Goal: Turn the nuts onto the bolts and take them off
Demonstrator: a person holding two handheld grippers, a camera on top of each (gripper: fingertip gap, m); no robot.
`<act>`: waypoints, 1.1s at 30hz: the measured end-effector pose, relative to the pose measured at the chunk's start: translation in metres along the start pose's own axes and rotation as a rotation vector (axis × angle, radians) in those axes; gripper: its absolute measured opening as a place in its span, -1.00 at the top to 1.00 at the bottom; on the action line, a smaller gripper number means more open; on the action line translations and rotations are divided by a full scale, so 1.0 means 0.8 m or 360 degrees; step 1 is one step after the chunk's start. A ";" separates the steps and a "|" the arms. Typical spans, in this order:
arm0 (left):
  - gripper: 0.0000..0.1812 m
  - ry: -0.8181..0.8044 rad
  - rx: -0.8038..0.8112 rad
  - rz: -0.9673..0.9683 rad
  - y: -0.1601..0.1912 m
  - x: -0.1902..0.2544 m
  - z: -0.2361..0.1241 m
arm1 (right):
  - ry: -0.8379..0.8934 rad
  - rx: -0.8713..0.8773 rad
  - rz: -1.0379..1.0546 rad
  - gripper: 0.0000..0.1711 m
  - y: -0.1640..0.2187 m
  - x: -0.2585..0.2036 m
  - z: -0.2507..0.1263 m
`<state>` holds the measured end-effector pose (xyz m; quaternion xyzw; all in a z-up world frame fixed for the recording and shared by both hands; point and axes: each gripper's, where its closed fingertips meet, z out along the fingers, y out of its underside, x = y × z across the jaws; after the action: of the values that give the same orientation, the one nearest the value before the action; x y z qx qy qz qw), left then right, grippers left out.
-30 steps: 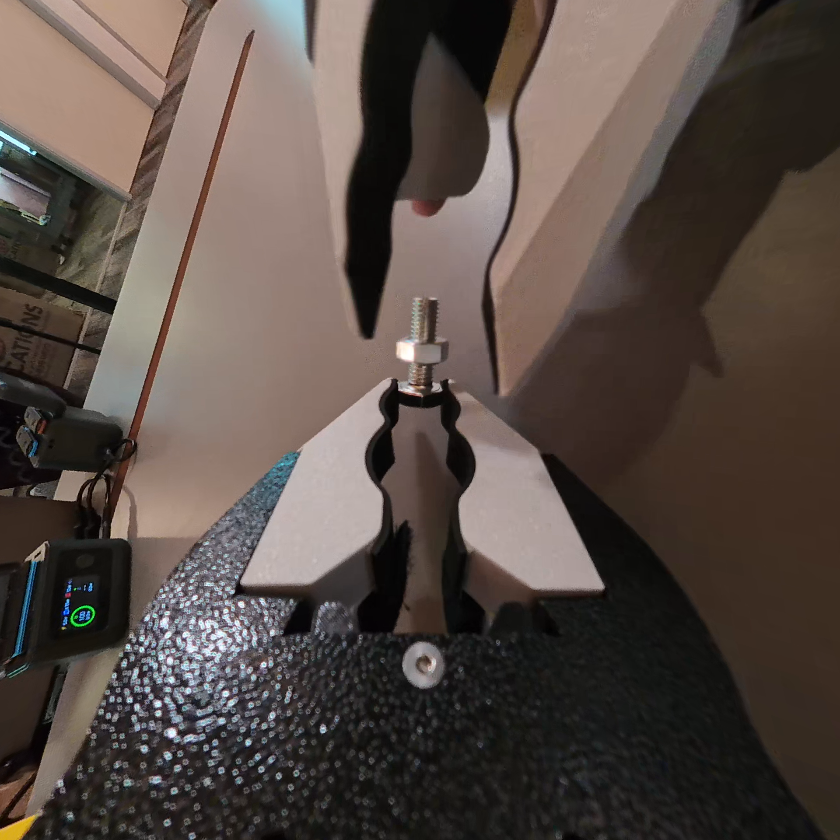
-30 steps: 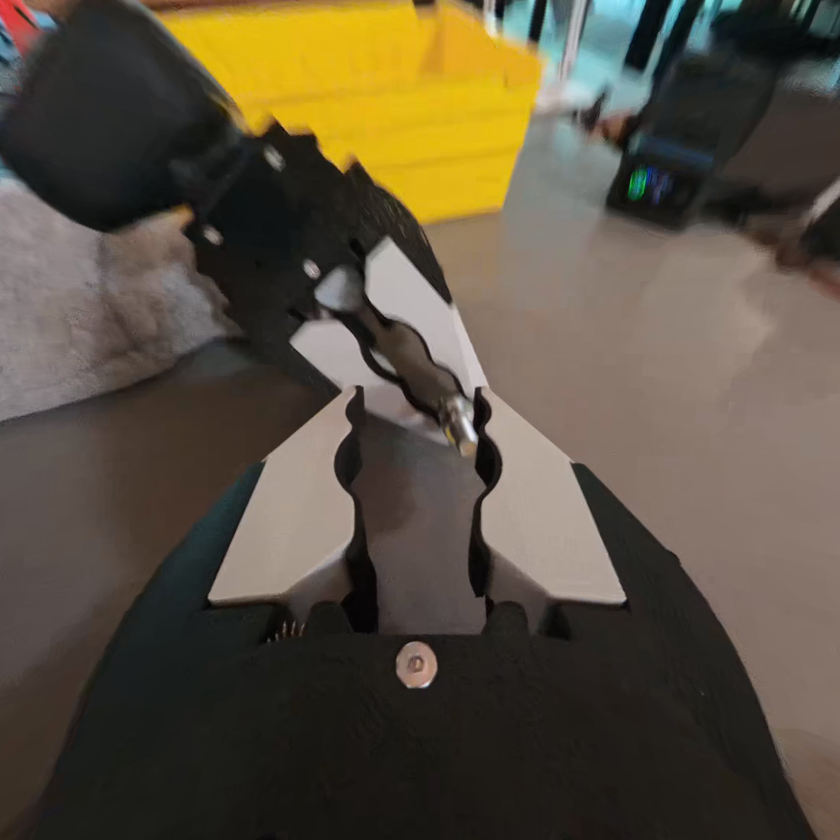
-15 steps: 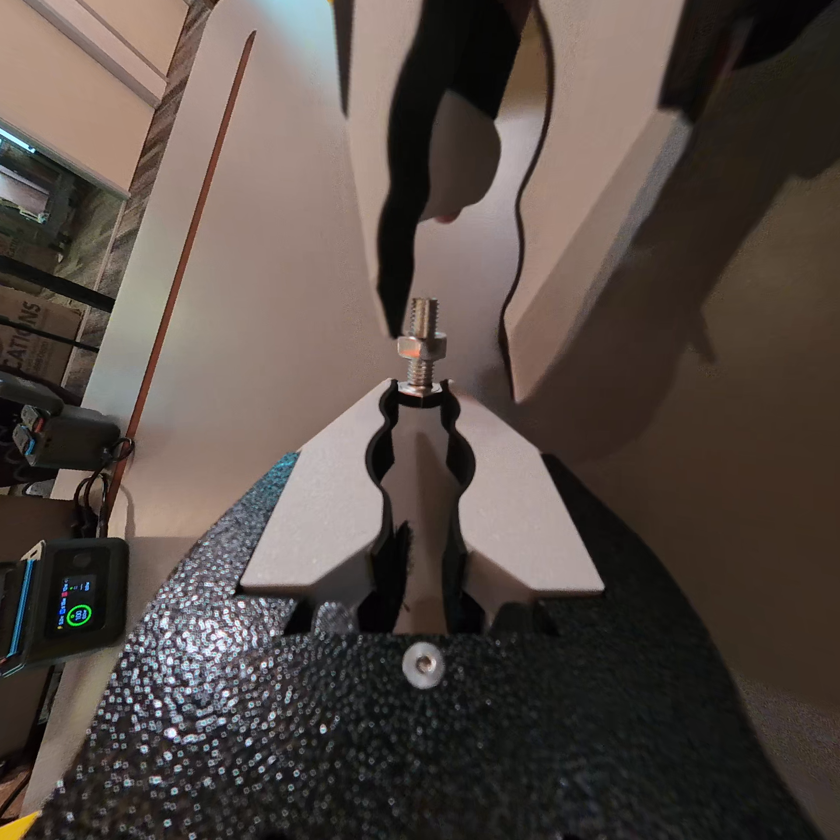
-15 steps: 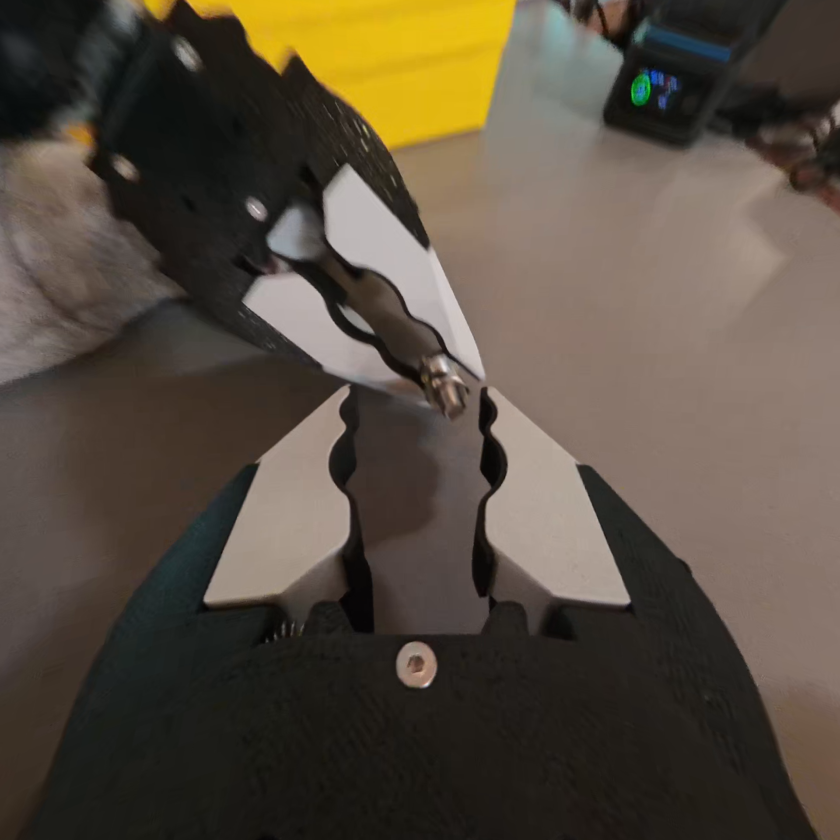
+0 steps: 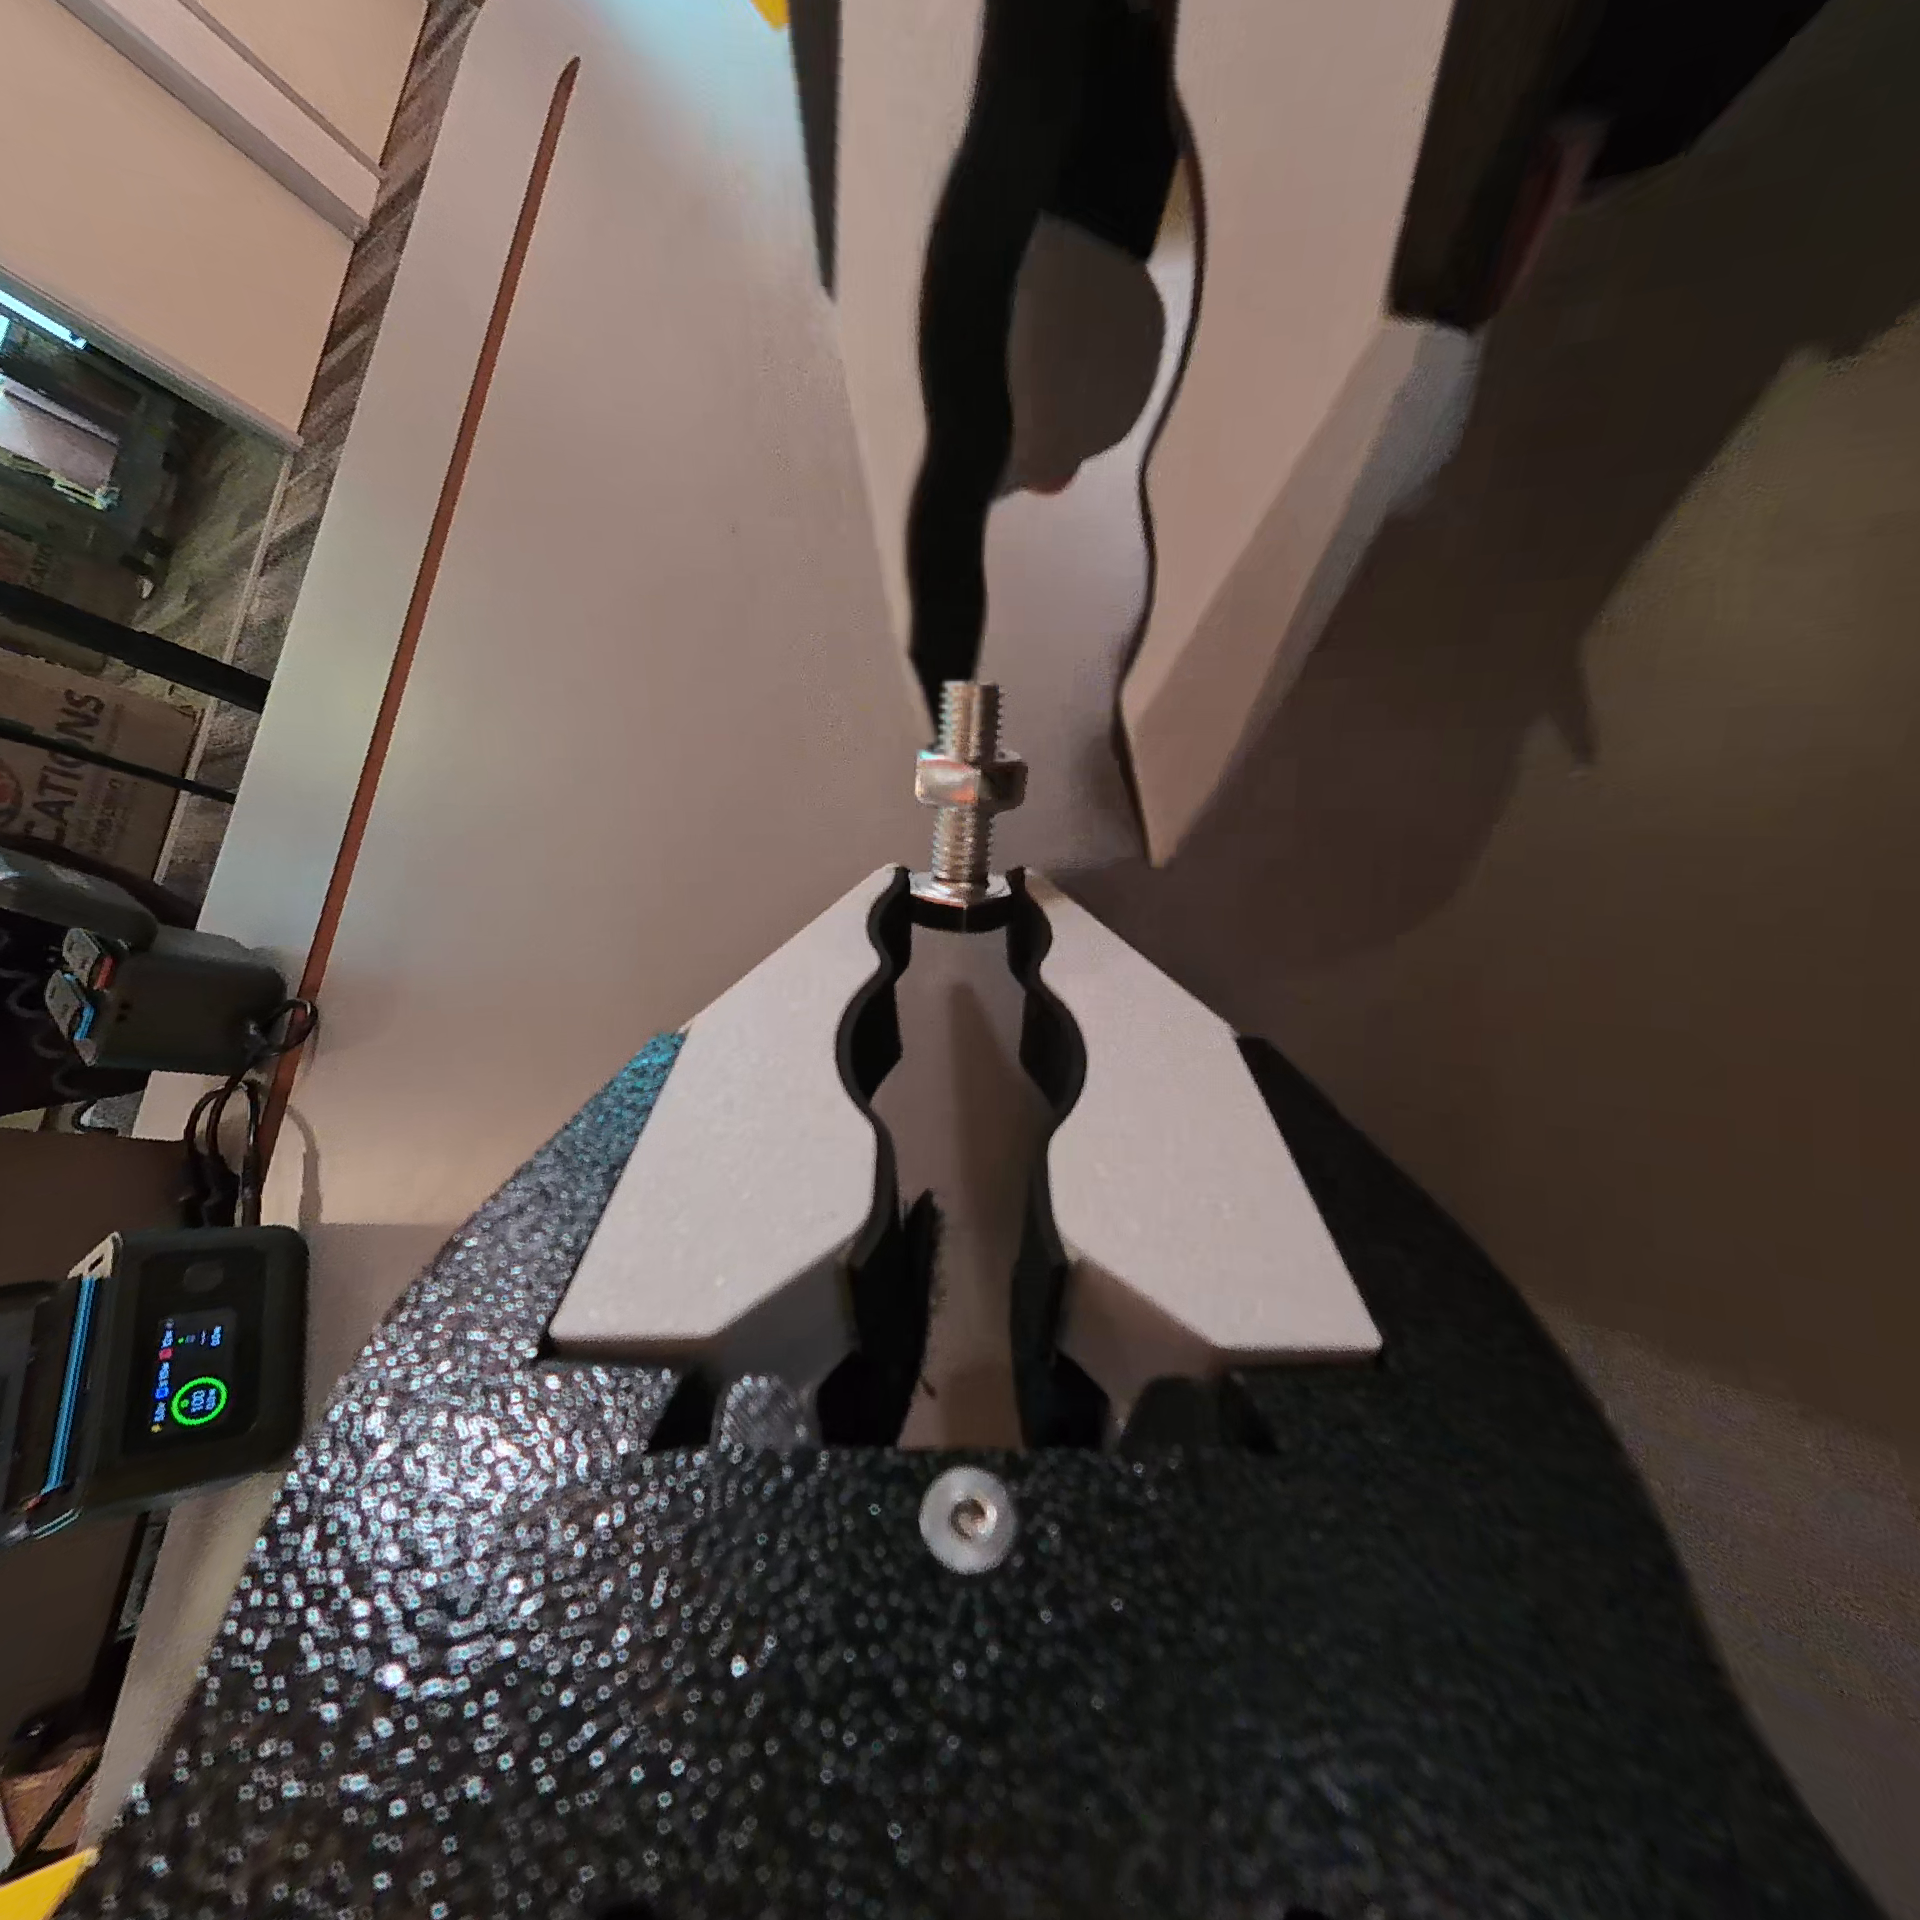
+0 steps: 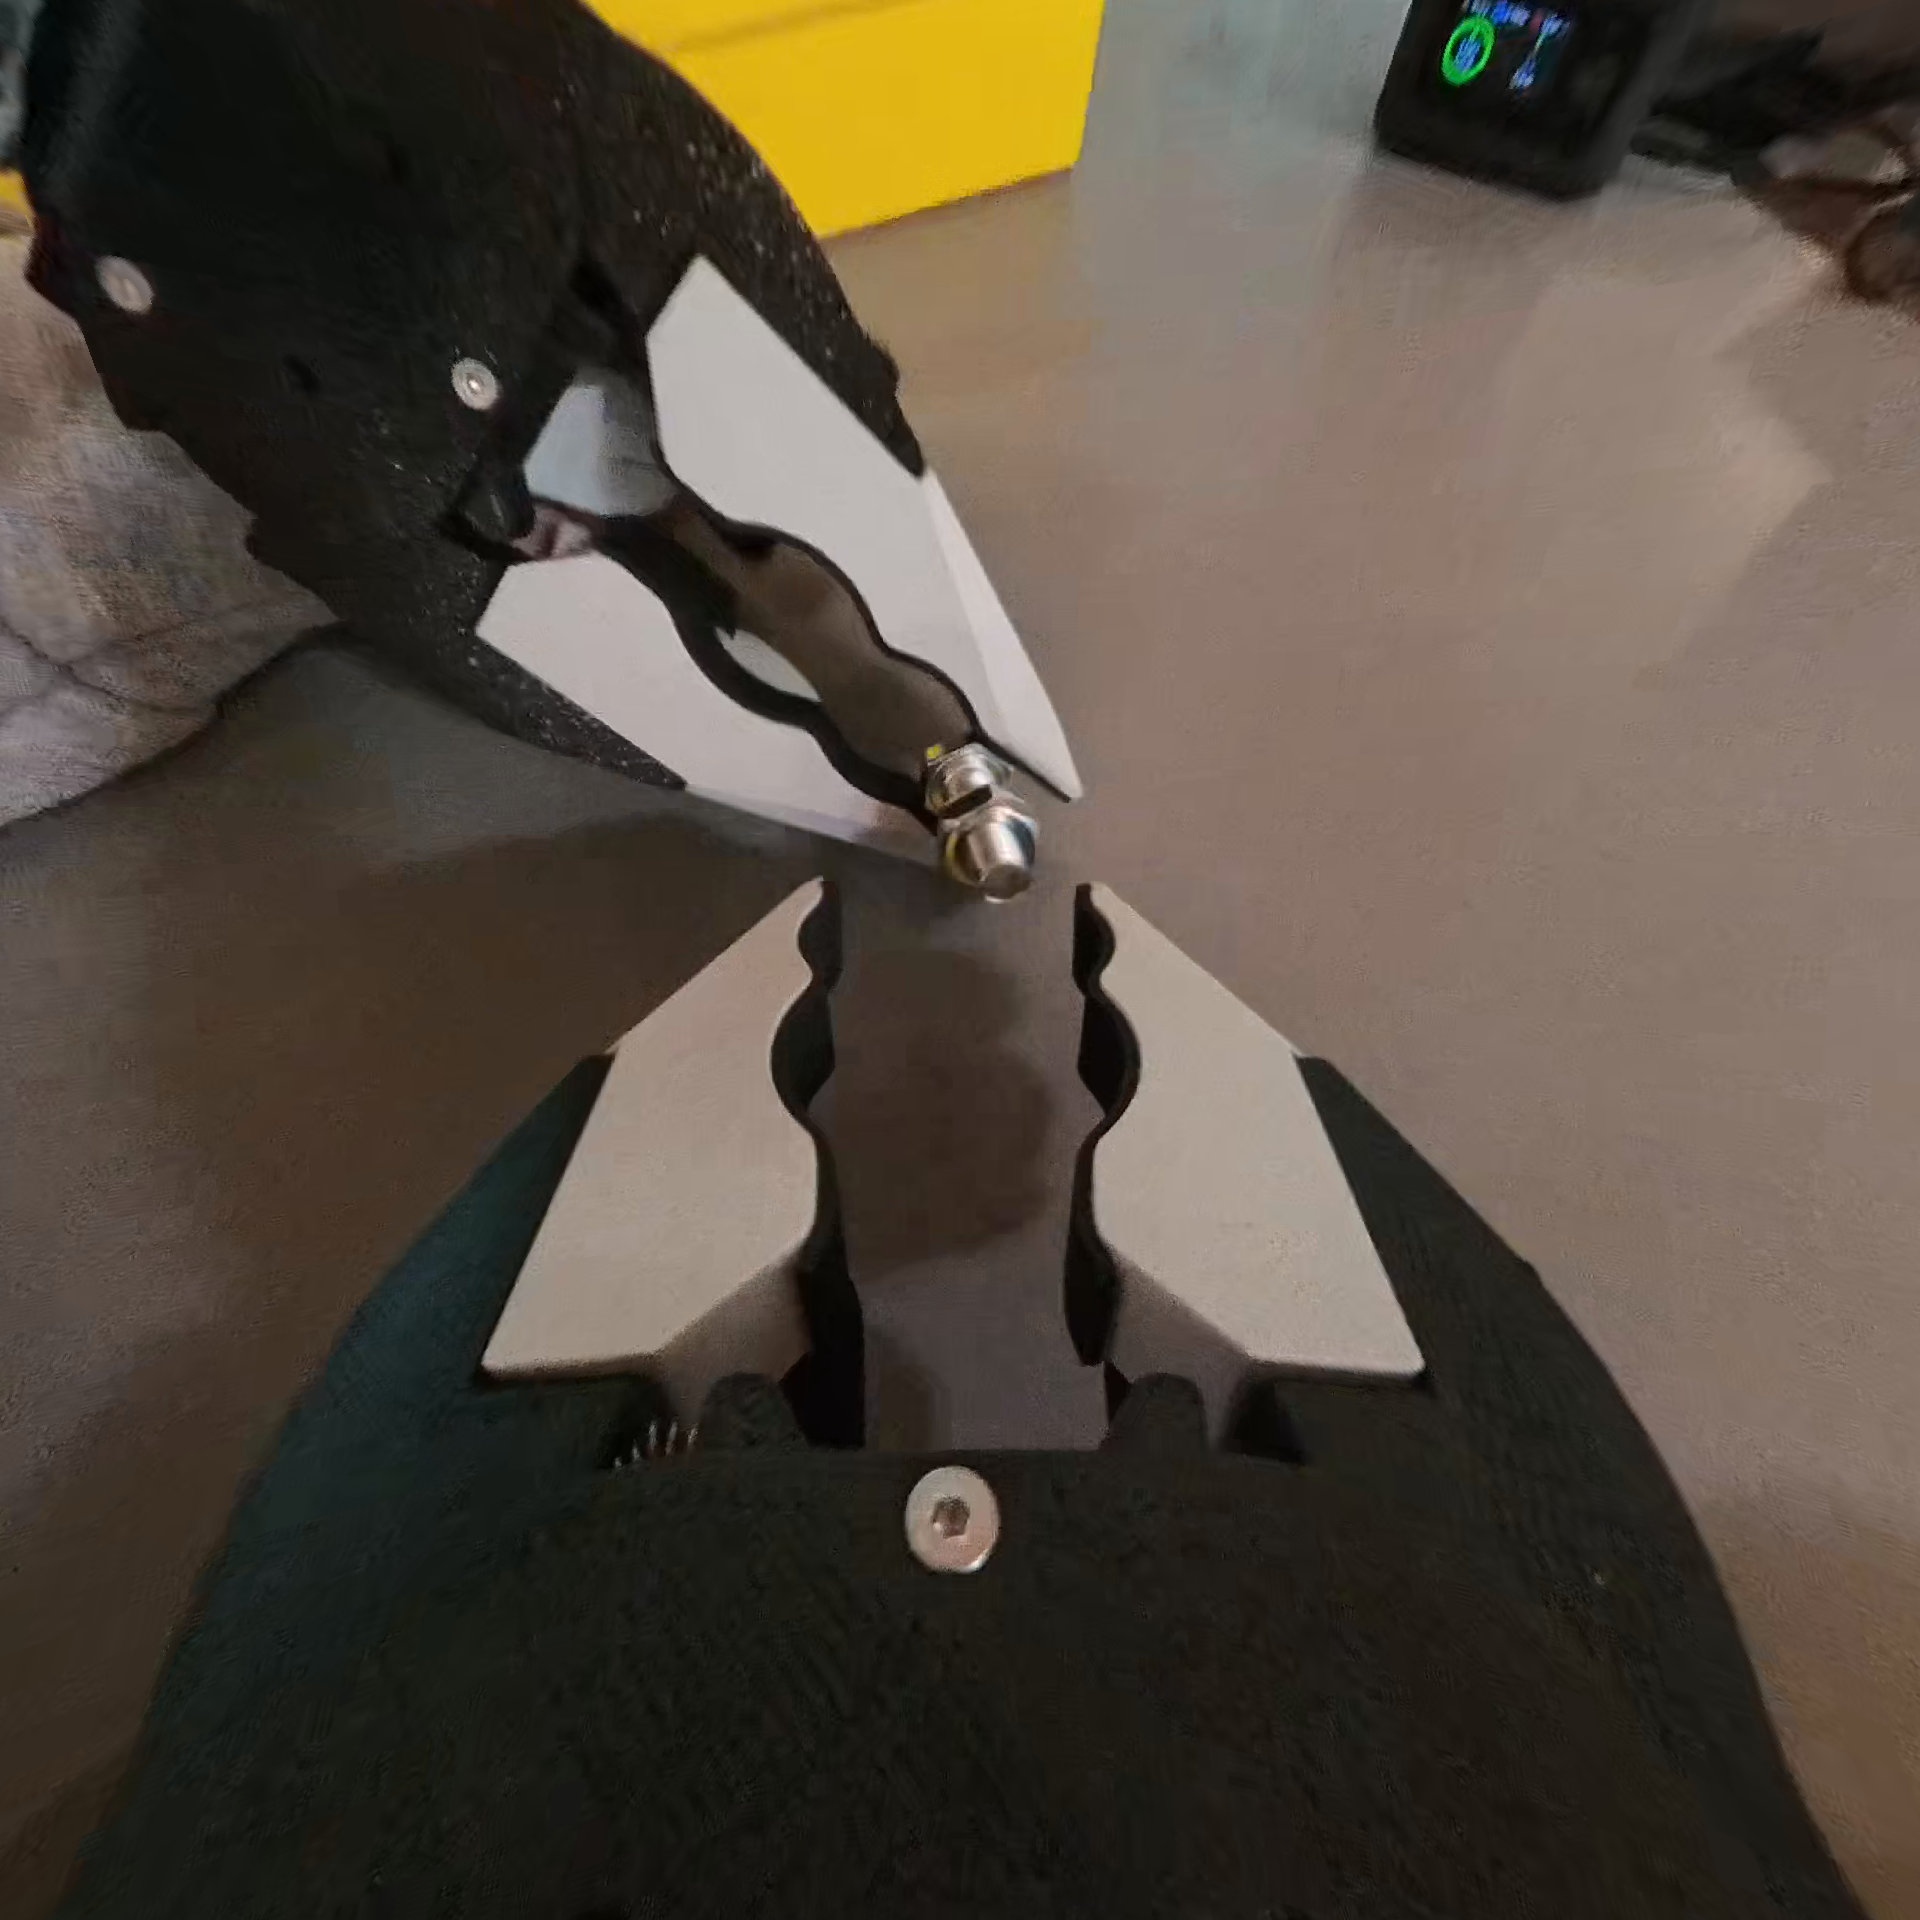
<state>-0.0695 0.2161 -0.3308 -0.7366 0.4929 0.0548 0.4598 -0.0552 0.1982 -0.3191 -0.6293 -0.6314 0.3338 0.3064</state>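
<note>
The short silver threaded steel bolt (image 5: 968, 790) juts from the tips of my left gripper (image 5: 961, 902), which is clamped narrowly on its hexagonal head. A silver hex nut (image 5: 970, 781) sits partway along the thread, with bare thread on both sides. My right gripper (image 6: 948, 891) hovers just in front of the bolt's end, its grey fingers (image 6: 1195, 1049) spread with nothing between them. Beneath lies the smooth grey tabletop (image 6: 1455, 727); a yellow bin (image 6: 914, 104) and a small black device with a lit screen (image 6: 1507, 73) stand farther off.
</note>
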 end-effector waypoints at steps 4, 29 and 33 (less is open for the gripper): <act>0.82 -0.0001 -0.0003 0.0010 0.000 0.001 0.000 | -0.0048 0.0191 -0.0184 0.34 -0.030 -0.023 0.005; 0.81 0.0002 -0.0009 -0.0031 0.000 0.001 -0.001 | -0.0041 0.0032 -0.0041 0.38 -0.009 -0.013 0.004; 0.82 -0.0001 -0.0015 -0.0023 0.001 0.001 -0.001 | -0.0113 0.0485 -0.0348 0.47 -0.066 -0.050 -0.013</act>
<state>-0.0697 0.2147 -0.3311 -0.7423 0.4872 0.0540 0.4569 -0.0773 0.1595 -0.2687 -0.4911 -0.6486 0.4122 0.4102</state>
